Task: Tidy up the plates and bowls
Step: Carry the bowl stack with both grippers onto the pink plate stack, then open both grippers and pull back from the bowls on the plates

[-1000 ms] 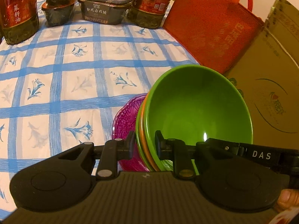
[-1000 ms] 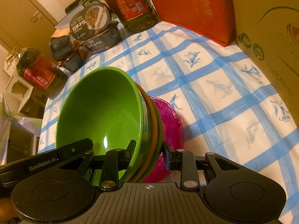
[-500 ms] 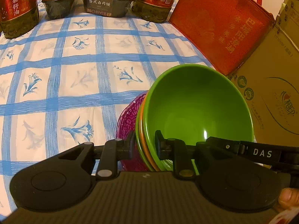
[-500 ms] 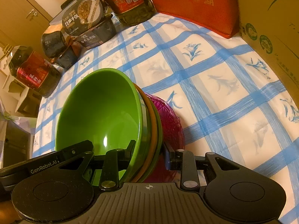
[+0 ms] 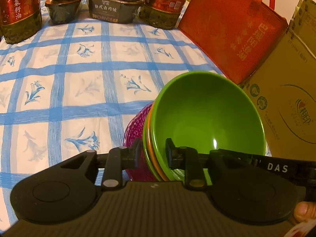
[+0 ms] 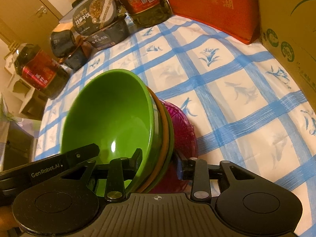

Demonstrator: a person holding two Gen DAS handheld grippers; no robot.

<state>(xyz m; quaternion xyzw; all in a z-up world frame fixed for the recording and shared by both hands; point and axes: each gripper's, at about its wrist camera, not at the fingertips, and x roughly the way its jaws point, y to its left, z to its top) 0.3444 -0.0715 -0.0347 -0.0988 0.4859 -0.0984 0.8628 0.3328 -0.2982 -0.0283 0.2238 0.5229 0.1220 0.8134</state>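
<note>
A nested stack of bowls is held between both grippers above the checked tablecloth (image 5: 79, 98). The top green bowl (image 5: 207, 118) sits in an orange bowl (image 5: 149, 144), another green one, and a magenta patterned bowl (image 5: 134, 126) underneath. My left gripper (image 5: 153, 154) is shut on the stack's rim. In the right wrist view the green bowl (image 6: 110, 122) and magenta bowl (image 6: 181, 130) show too, with my right gripper (image 6: 158, 164) shut on the opposite rim. The stack is tilted.
Oil bottles (image 5: 17, 9) and boxed instant meals (image 5: 114, 7) line the far edge of the table. A red tote bag (image 5: 237, 31) and a cardboard box (image 5: 286, 108) stand along the right side. A cabinet (image 6: 29, 9) is beyond the table.
Both grippers and the bowl stack have shifted slightly back over the cloth; the far items sit a little differently in view. The grip on the stack is unchanged.
</note>
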